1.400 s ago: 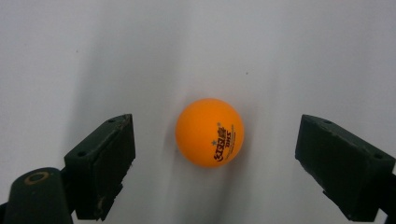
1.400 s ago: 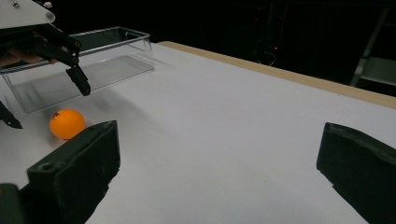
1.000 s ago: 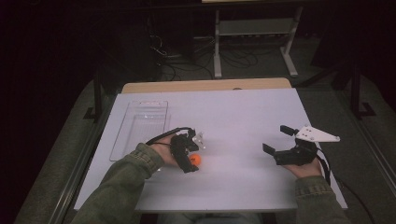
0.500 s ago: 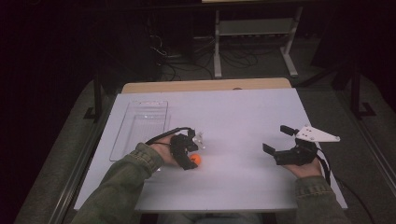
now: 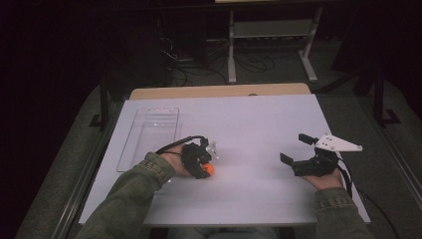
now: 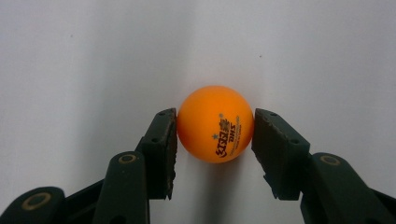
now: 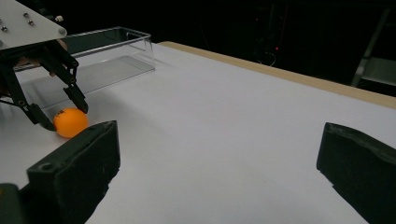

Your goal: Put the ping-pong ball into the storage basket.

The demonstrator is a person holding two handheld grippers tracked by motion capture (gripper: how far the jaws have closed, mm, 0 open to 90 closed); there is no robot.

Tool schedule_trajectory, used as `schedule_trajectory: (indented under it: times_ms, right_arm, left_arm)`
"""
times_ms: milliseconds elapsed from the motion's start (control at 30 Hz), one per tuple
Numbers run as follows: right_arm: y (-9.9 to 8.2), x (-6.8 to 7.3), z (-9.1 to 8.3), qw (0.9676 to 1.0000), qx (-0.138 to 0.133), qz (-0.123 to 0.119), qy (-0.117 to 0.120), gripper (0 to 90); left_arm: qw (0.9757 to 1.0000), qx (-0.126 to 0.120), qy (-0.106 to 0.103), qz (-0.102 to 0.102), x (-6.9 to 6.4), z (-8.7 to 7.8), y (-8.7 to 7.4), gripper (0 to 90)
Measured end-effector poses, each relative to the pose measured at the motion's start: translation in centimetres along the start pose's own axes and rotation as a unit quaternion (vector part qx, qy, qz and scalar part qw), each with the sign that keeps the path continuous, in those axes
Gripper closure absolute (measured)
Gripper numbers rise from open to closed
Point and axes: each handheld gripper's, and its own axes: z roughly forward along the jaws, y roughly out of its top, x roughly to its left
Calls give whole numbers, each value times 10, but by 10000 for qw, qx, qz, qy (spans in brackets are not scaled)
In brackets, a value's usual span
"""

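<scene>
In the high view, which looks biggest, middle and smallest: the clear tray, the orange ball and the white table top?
1. White table top, by far the largest.
2. Clear tray, a long box on the table's left part.
3. Orange ball, a tiny dot between the left gripper jaws, partly hidden, which have just been closing on it.

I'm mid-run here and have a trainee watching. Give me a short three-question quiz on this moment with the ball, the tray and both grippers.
1. True or false: the left gripper has its pads on both sides of the orange ball.
2. Which best describes the right gripper? A) shut on the ball B) open with nothing between its jaws C) resting inside the tray
3. Where is the clear tray relative to the ball, as the high view shows it?

Key
1. True; the jaws have just been closing and now touch the ball, which sits on the white table.
2. B.
3. Farther from the person and to the left; nothing lies in it.
</scene>
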Motion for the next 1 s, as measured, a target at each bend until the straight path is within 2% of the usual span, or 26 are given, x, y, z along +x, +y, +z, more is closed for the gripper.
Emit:
schedule_trajectory:
  times_ms: [400,1000]
  right_arm:
    - [0,0,0,10000,0,0,9,0]
    - [1,0,-1,10000,-74,32,7,0]
  left_arm:
    - [10000,-82,9,15,-1,-12,3,508]
    - [9989,-438,131,-36,-6,-69,8,509]
